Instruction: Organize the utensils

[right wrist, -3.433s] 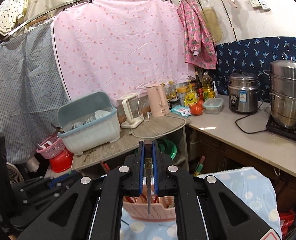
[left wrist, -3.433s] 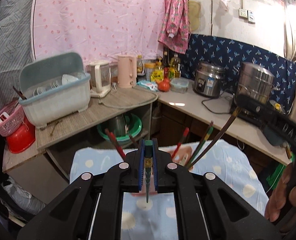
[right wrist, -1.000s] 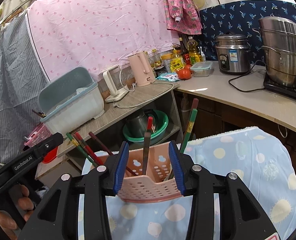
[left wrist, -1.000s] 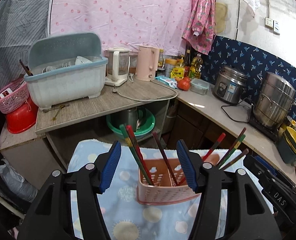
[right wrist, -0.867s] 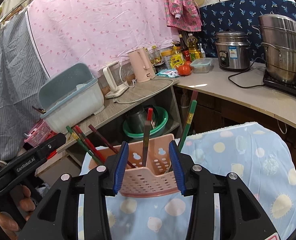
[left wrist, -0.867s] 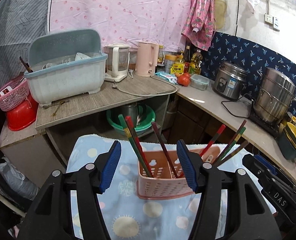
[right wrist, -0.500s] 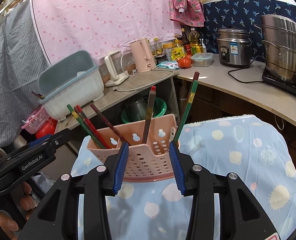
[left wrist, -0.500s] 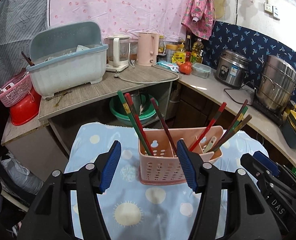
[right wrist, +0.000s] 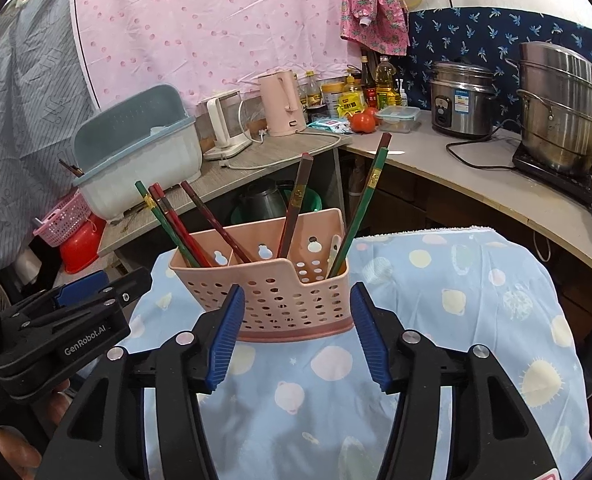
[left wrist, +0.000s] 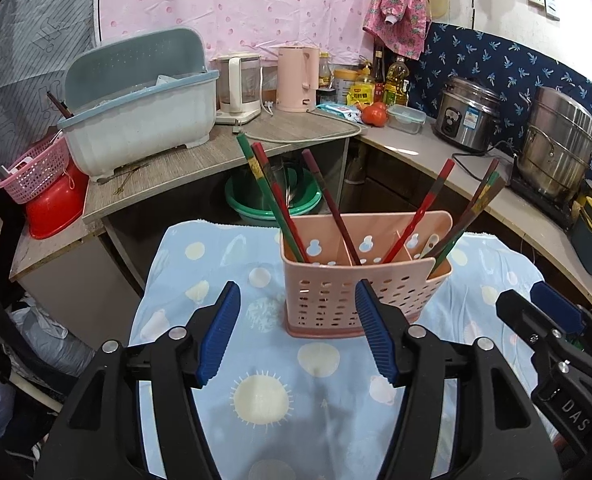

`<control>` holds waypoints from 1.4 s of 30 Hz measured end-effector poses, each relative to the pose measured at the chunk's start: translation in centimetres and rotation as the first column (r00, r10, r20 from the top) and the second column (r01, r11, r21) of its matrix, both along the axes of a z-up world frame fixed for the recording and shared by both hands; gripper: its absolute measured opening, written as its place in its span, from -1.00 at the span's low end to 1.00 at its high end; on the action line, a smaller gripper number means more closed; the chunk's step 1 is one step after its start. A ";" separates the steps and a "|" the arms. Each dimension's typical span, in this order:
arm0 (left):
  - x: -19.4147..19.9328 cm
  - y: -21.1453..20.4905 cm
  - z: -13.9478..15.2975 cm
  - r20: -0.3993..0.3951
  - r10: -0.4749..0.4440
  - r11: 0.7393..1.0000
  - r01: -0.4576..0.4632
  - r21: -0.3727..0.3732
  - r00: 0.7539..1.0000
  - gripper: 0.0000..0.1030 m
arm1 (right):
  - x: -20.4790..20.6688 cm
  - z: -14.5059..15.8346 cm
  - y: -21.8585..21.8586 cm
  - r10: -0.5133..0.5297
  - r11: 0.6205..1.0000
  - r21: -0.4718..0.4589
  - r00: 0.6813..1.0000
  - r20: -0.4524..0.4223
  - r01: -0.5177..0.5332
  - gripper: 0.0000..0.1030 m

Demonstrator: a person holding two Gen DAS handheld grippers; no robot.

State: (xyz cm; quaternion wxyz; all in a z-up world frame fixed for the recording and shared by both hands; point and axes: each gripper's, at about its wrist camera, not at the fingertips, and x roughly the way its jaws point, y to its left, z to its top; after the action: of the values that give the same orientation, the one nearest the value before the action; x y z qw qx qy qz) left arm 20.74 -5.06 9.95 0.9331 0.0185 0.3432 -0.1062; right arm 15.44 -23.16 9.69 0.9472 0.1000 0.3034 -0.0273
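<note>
A pink perforated utensil basket (left wrist: 360, 292) stands on a blue patterned cloth (left wrist: 263, 396); it also shows in the right wrist view (right wrist: 291, 296). Several red, green and dark chopsticks (left wrist: 271, 200) lean in its compartments (right wrist: 362, 204), and a small white utensil (right wrist: 334, 249) sits in the right one. My left gripper (left wrist: 298, 332) is open and empty, just in front of the basket. My right gripper (right wrist: 293, 330) is open and empty, its jaws on either side of the basket's near face. Each gripper shows in the other's view (left wrist: 552, 340) (right wrist: 63, 320).
Behind the cloth, a wooden counter (left wrist: 199, 160) holds a blue-grey dish rack (left wrist: 139, 100), a blender and a pink kettle (left wrist: 298, 80). To the right stand a rice cooker (left wrist: 466, 120) and a steel steamer pot (left wrist: 556, 152). A green basin (left wrist: 271, 196) sits under the counter.
Both grippers, shut on chopsticks 3.4 s ago, are now open and empty. Over the last second both have drawn back and up, so the basket shows lower and more fully.
</note>
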 end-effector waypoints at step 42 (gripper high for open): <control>-2.9 -0.6 -3.3 -0.045 0.036 0.996 -0.032 0.082 0.998 0.86 | -2.3 -2.4 0.7 -0.010 0.998 -0.063 0.994 -0.106 0.003 0.89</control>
State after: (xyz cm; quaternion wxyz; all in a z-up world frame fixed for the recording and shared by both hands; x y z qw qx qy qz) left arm 17.88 -5.65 6.69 0.9250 0.0482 0.3691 -0.0765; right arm 13.16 -22.46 7.26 0.9324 0.0696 0.3518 -0.0450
